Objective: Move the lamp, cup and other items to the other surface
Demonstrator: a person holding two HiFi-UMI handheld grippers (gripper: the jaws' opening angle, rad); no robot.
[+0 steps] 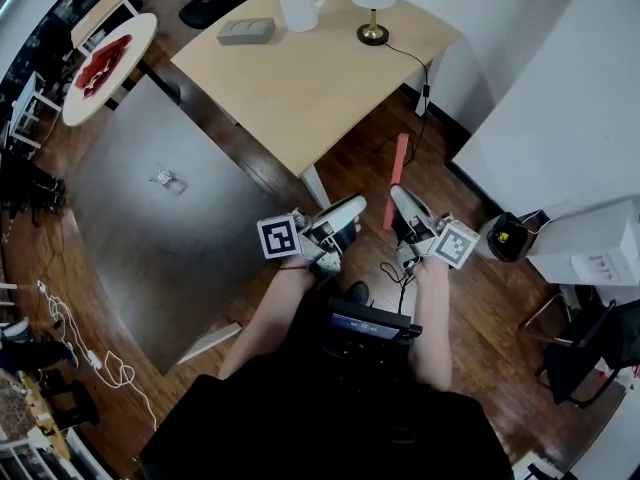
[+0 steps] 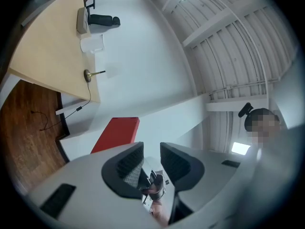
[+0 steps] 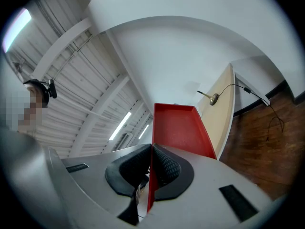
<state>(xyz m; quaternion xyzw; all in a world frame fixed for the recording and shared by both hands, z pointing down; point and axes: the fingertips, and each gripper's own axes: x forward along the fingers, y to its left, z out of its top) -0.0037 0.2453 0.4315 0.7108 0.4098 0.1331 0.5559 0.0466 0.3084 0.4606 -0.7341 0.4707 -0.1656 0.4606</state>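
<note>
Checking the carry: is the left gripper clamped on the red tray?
No, the left gripper has its jaws apart with nothing between them.

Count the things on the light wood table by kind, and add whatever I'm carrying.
Lamp: 1
White jug: 1
Grey box: 1
Red tray, held in the right tool: 1
Total: 4
</note>
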